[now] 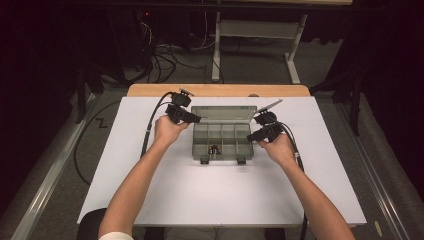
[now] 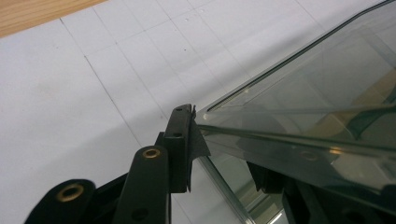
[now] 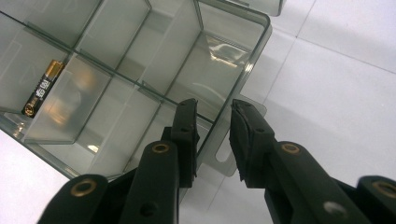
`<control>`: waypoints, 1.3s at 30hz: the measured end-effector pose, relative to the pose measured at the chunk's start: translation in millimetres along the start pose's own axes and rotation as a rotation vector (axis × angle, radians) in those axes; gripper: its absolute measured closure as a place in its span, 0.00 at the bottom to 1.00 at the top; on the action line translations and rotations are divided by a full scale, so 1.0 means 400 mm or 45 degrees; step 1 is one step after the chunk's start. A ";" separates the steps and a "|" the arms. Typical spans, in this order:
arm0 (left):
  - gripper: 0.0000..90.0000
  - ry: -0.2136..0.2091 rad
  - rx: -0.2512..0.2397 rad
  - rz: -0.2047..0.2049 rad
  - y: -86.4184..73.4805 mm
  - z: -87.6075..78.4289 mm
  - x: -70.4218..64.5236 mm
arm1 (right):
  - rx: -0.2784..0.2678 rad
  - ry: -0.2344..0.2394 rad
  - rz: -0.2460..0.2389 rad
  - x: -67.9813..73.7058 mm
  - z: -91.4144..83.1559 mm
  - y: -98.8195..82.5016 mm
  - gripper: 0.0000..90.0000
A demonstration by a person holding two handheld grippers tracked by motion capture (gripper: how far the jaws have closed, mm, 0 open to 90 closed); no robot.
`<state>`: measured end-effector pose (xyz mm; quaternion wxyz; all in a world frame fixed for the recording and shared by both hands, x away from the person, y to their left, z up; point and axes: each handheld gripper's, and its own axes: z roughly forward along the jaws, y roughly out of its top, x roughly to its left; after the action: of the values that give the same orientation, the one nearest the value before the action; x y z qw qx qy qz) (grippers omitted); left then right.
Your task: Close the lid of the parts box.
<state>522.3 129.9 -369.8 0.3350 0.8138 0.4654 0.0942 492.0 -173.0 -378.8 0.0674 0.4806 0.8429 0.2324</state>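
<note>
Organizer box (image 1: 222, 141) of smoky clear plastic, resting near the middle of the white desk (image 1: 150, 195), its lid (image 1: 223, 113) raised at the far side. My left hand-held gripper (image 1: 192, 118) sits at the lid's left corner: in the left gripper view one jaw stands on the outside of the lid (image 2: 303, 107) edge and the other shows darkly through the plastic beneath it, so the edge lies between them; I cannot tell whether the pads press on it. My right hand-held gripper (image 1: 254, 137) is at the box's right wall. In the right gripper view its jaws straddle that wall (image 3: 211, 135), one inside the compartment and one outside above the small tab (image 3: 223, 161), with a gap visible on both sides, so the grip is released. Dividers split the box (image 3: 140, 70) into compartments; a single battery (image 3: 43, 87) with a gold end lies in one at the near row, seen in the high view just behind the front latches (image 1: 205, 160). My forearms enter from the near edge of the desk, hands either side of the box.
</note>
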 end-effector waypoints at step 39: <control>0.72 0.021 0.047 0.096 -0.032 -0.023 -0.023 | -0.194 -0.002 -0.016 -0.026 -0.139 0.042 1.00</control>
<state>504.1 130.9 -369.3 0.3124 0.8359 0.4389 0.1047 491.8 -192.6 -323.0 0.1059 0.4691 0.8256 0.2952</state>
